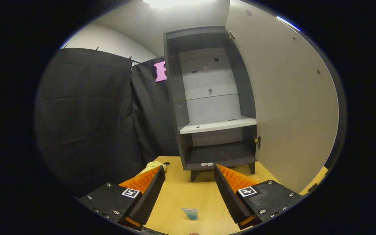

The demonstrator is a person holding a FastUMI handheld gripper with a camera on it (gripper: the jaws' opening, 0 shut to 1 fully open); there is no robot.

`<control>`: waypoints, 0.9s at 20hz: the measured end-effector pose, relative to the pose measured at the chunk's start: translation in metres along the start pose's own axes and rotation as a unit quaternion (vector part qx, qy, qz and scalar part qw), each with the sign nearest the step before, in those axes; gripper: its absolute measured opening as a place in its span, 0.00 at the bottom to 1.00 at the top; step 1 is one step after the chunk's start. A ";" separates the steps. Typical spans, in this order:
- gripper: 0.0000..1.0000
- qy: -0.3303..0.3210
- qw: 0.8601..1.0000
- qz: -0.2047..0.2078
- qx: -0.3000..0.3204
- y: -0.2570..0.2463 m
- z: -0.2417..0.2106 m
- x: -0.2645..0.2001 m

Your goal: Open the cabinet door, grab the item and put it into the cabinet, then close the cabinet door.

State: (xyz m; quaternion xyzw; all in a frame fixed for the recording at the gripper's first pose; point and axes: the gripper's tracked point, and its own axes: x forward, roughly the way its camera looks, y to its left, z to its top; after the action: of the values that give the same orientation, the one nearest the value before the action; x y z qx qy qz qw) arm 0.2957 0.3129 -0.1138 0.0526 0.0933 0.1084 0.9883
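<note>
A tall dark cabinet (209, 98) stands on the wooden table beyond my fingers, with its door (286, 107) swung wide open to the right. Inside I see a white shelf (217, 125) at mid height and a dark bottom compartment (219, 153), both bare. My gripper (189, 174) is open and holds nothing; its fingers point at the cabinet's foot. A small blue-tinted item (190, 213) lies on the table between the fingers, close to me. A pale yellowish item (152, 167) peeks out just behind the left fingertip.
The light wooden table (181, 192) runs from the fingers to the cabinet's legs. Black cloth walls (90, 117) close off the left side and the back. The open door blocks the right side.
</note>
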 end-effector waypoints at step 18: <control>0.93 0.203 0.978 -0.046 -0.014 0.005 -0.205 0.043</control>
State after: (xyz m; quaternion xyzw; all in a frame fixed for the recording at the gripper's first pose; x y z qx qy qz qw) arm 0.2959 0.3444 -0.3205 0.0113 0.2932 0.0727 0.9532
